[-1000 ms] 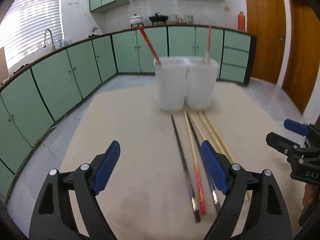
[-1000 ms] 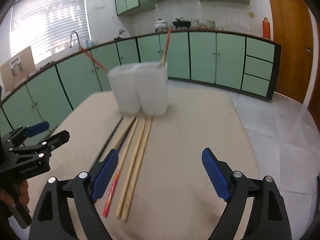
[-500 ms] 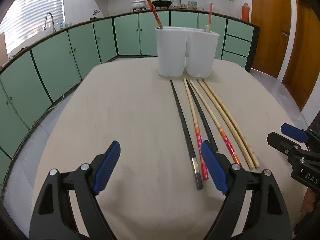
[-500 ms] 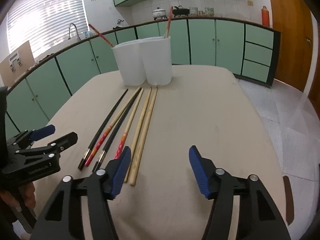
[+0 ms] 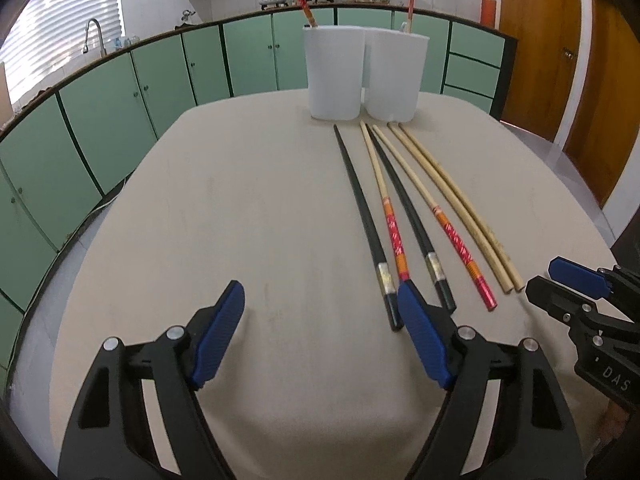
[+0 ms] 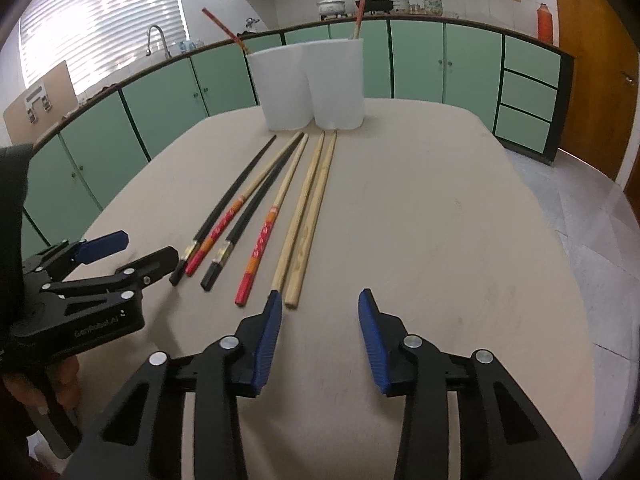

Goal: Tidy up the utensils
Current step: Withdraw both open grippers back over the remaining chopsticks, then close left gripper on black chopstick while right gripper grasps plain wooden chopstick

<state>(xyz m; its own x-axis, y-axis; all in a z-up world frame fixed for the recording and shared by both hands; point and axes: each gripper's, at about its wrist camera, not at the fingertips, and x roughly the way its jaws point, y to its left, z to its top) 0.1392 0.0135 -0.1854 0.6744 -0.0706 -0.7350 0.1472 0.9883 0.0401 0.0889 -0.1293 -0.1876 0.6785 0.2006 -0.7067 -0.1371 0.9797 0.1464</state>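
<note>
Chopsticks lie in a row on the beige surface, tips toward two white containers, each with one chopstick standing inside. Left claw and right claw hover spread at the handle ends, gripping nothing.

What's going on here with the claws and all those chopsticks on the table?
A person holds a claw in each hand and is sorting chopsticks. Six lie side by side on the table: two black, two red-patterned and two plain wooden. Two white containers stand at the far end, each with one chopstick inside. The left claw and right claw are both open and empty, near the chopsticks' closest ends.
</note>
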